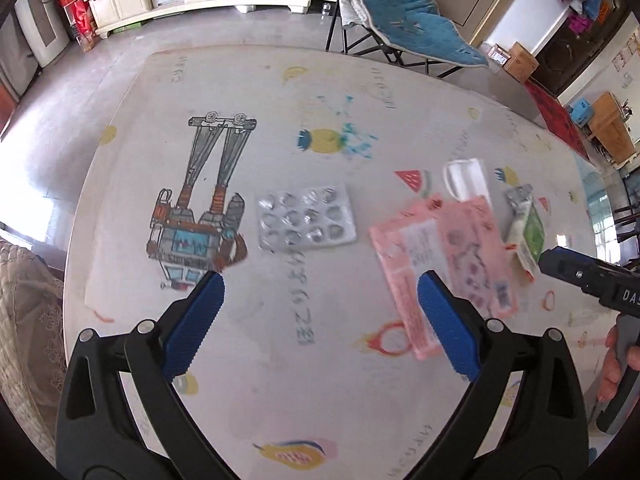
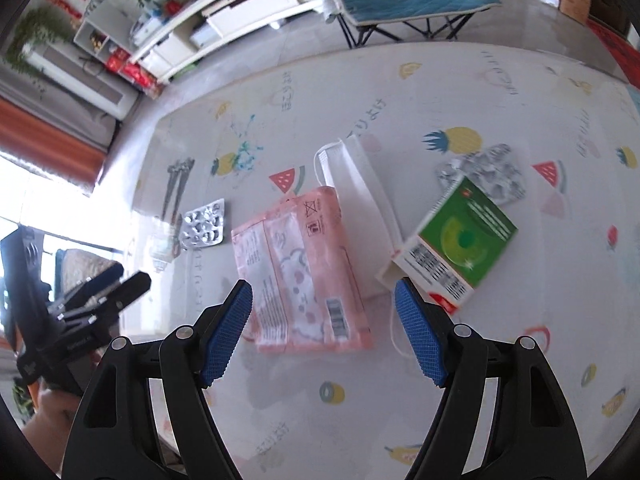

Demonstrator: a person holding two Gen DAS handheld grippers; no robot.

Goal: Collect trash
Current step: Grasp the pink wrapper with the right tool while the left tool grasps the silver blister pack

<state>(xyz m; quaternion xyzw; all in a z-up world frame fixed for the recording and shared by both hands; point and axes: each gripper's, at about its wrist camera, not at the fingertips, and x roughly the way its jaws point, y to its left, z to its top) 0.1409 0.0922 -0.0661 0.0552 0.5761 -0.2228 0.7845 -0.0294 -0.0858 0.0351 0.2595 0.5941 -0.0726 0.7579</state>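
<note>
Trash spread ahead of two open grippers

Trash lies scattered on the fruit-patterned surface (image 2: 460, 92), and neither gripper holds any of it. The left gripper (image 1: 320, 320) has its jaws spread wide and empty above the surface. Past its right jaw tip lies the pink plastic tissue packet (image 1: 444, 256), partly hidden behind that blue pad. Ahead and between the jaws, nearer the left one, rests the silver foil blister pack (image 1: 306, 220), flat and apart from the packet. Further ahead on the left-jaw side is the printed robot drawing (image 1: 200, 216).

The right gripper (image 2: 324, 332) also has its jaws wide apart with nothing between the pads. The same pink packet (image 2: 300, 272) lies just ahead, between the jaws and closer to the left one. Beyond it, a white folded face mask (image 2: 360, 188) runs away from the jaws, its edge under the packet. Ahead of the right jaw tip sits a green and white cardboard box (image 2: 456, 244), touching the mask. A second crumpled silver blister pack (image 2: 488, 172) lies just beyond the box.
</note>
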